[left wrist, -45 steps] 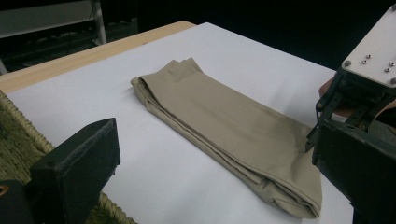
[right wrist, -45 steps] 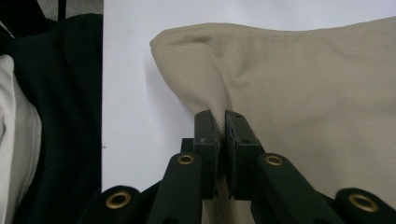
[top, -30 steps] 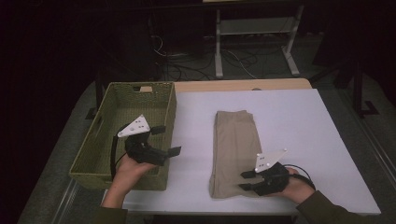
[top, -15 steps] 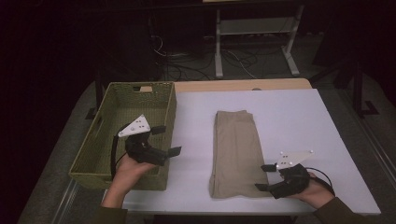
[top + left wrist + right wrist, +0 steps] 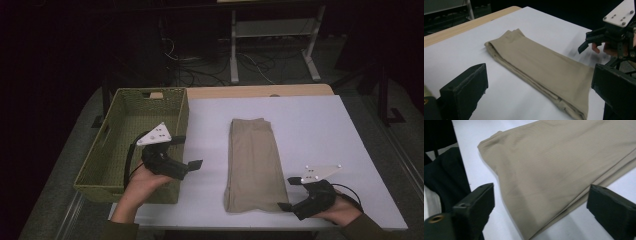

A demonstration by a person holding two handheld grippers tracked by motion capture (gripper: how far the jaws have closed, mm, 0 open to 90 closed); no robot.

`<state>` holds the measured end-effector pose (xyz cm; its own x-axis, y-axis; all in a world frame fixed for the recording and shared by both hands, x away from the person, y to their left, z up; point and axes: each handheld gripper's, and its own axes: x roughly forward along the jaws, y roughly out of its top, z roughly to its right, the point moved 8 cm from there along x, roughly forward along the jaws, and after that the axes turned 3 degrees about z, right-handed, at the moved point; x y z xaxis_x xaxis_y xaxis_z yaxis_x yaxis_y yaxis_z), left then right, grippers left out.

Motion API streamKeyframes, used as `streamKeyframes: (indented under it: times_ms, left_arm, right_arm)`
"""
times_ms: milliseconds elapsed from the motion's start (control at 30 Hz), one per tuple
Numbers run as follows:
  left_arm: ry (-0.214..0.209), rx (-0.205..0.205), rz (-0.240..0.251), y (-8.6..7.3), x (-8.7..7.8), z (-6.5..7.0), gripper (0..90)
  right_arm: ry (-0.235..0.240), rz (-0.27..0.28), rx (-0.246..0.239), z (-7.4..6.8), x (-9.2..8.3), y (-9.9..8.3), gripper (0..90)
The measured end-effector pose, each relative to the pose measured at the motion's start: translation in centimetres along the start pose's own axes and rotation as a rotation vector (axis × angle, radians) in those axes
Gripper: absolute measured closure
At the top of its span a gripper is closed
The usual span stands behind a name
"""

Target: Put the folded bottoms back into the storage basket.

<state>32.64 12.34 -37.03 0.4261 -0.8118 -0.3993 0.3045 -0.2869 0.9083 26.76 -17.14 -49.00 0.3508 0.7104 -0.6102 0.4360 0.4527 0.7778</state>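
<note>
A folded beige cloth (image 5: pixel 251 162) lies lengthwise on the middle of the white table (image 5: pixel 310 130). My right gripper (image 5: pixel 287 194) sits on the table at the cloth's near right corner, pointing left at it. Its jaws have just been opening and now stand wide, with nothing pressed between them. In the right gripper view the cloth's near end (image 5: pixel 554 165) lies just ahead of the spread right gripper (image 5: pixel 541 195). My left gripper (image 5: pixel 189 151) hovers open by the basket's right wall, pointing right. The left gripper view shows the cloth (image 5: pixel 541 67) beyond its jaws.
A green woven basket (image 5: pixel 130 150) stands at the table's left side, with nothing in it. A wooden strip (image 5: pixel 260 91) runs along the table's far edge. Behind the table are a metal frame (image 5: pixel 272 35) and floor cables. White tabletop lies to the right of the cloth.
My right gripper has slid to the right off the cloth's near corner, and its jaws have spread apart. The cloth lies as before. The left gripper has kept still.
</note>
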Motion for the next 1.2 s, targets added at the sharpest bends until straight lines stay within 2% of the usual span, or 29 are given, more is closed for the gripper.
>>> streamKeyframes:
  times_ms: [133, 433, 700, 933, 1200]
  left_arm:
    - [-0.015, 0.012, -0.005, 0.4, 1.2, 1.1, 1.0]
    - [-0.056, 0.002, 0.019, 2.5, 3.7, 2.9, 1.0]
    - [-0.083, -0.003, 0.027, 3.3, 5.8, 3.6, 1.0]
    - [-0.071, -0.019, 0.023, 3.2, 7.6, 3.6, 1.1]
    - [-0.053, -0.027, -0.017, 1.6, 10.2, 3.4, 1.5]
  right_arm:
    - [-0.011, 0.002, -0.006, 0.1, 0.1, 0.0, 2.2]
    - [-0.023, 0.005, -0.016, 0.1, 0.2, 0.1, 0.9]
    - [-0.028, 0.012, -0.021, 0.2, 0.3, 0.1, 0.9]
    - [-0.026, 0.013, -0.024, 0.1, 0.3, 0.0, 0.9]
    - [-0.033, 0.028, -0.029, 0.2, 0.2, 0.3, 1.0]
